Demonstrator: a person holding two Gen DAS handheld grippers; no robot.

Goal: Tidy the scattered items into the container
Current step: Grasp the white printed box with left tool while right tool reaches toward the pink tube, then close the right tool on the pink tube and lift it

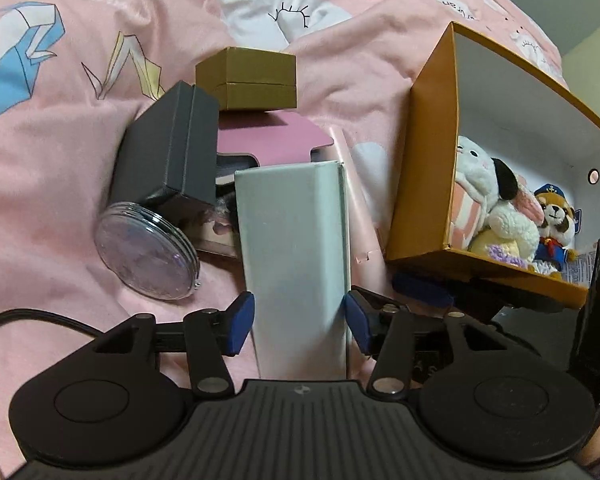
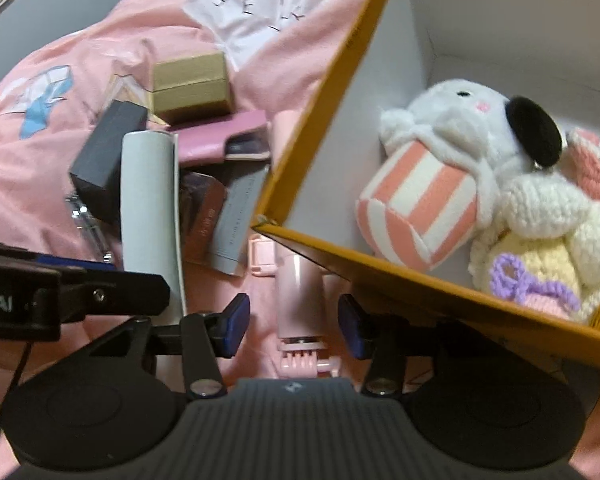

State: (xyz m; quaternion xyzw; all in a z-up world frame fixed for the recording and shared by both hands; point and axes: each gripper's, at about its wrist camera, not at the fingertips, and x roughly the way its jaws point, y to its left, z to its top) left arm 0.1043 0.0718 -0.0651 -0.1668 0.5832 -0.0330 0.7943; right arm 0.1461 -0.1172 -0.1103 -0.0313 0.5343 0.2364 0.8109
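Left fingers (image 1: 299, 320) part-open astride the pale box (image 1: 292, 240), pads just off its sides, no grip yet. Right fingers (image 2: 294, 326) part-open around the pink tube (image 2: 298, 300) on the bed, not pinching. Box looks light, stiff card: pinch mid-sides. Tube slick, round: grab mid-barrel. Orange container (image 2: 380, 256) just beside, plush toys inside.

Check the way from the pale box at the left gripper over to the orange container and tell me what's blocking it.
The pale box sits between the left gripper pads. Between it and the orange container lies only a low pink gadget, under the right gripper. The container's near wall must be cleared; nothing else visibly blocks.
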